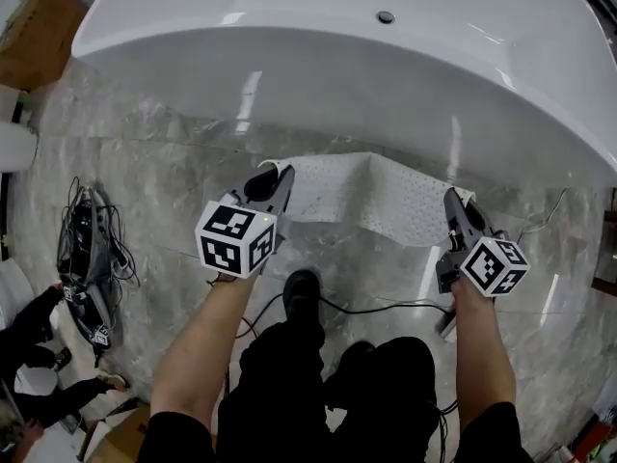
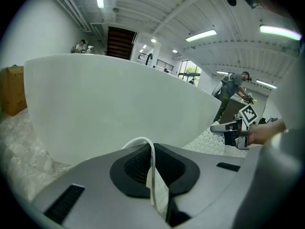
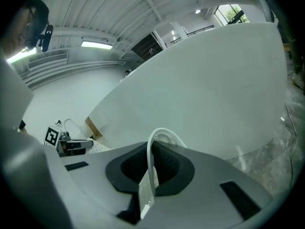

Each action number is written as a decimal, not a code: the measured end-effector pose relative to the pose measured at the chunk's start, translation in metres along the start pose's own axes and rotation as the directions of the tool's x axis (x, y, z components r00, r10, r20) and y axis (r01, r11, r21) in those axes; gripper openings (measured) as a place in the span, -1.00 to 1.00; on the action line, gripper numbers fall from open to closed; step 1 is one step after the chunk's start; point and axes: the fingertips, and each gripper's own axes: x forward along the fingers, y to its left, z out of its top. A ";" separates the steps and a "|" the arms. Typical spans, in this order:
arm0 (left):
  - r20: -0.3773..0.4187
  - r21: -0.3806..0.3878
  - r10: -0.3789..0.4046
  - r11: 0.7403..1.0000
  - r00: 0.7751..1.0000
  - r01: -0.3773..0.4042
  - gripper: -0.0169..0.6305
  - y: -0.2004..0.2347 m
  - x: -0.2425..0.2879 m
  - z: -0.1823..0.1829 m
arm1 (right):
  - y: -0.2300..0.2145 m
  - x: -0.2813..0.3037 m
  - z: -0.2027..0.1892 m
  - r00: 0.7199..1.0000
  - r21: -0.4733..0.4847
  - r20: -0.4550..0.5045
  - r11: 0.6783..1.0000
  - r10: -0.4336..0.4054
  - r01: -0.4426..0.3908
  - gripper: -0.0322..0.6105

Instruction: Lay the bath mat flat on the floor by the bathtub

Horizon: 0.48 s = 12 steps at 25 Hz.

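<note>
Left tool [image 1: 279, 174]: jaws nearly together, clamped on one corner of the bath mat [image 1: 371, 196]. In the left gripper view a thin white edge of the mat runs up between the dark pads [image 2: 136, 168] and loops over the top of them.

Right tool [image 1: 451, 201]: jaws likewise nearly together, clamped on the opposite corner. The right gripper view shows the same thin white edge pinched between its pads [image 3: 167, 168], curling over at the top.

Mat: white with a dotted texture, spread sideways between the two tools. It is not flat; a ridge rises near its middle and the span sags toward the right tool. It sits just in front of the curved white wall of the bathtub [image 1: 337, 75], above the grey marbled floor [image 1: 164, 162]. I cannot tell whether its lower edge touches the floor.

Both tools are at about the same height and well apart, each seen in the other's view beside the tub wall.

Surroundings: the person's dark shoe [image 1: 301, 292] is on the floor below the mat, with a thin black cable [image 1: 386, 309] running past it. A tangle of cables [image 1: 92, 249] lies on the floor at the left. A cardboard box [image 1: 39, 32] stands near the tub's left end.
</note>
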 end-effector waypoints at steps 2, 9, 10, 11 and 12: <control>0.017 0.025 -0.003 1.000 1.000 0.003 -0.88 0.007 0.015 -0.008 | -0.010 0.016 -0.008 1.000 -0.020 0.016 1.000 0.009 -0.008 -0.83; 0.118 0.091 -0.020 0.996 0.993 0.009 -0.88 0.028 0.043 -0.005 | -0.035 0.047 -0.007 0.994 -0.084 0.094 0.996 0.048 -0.040 -0.83; 0.139 0.098 -0.026 0.995 0.990 0.013 -0.88 0.031 0.045 -0.001 | -0.038 0.050 -0.002 0.992 -0.102 0.110 0.994 0.054 -0.043 -0.83; 0.156 0.097 -0.036 0.995 0.987 0.021 -0.88 0.034 0.047 0.000 | -0.041 0.051 0.000 0.991 -0.119 0.122 0.992 0.059 -0.045 -0.83; 0.166 0.084 -0.047 0.996 0.985 0.033 -0.88 0.038 0.048 -0.004 | -0.046 0.053 -0.001 0.990 -0.130 0.127 0.990 0.062 -0.045 -0.83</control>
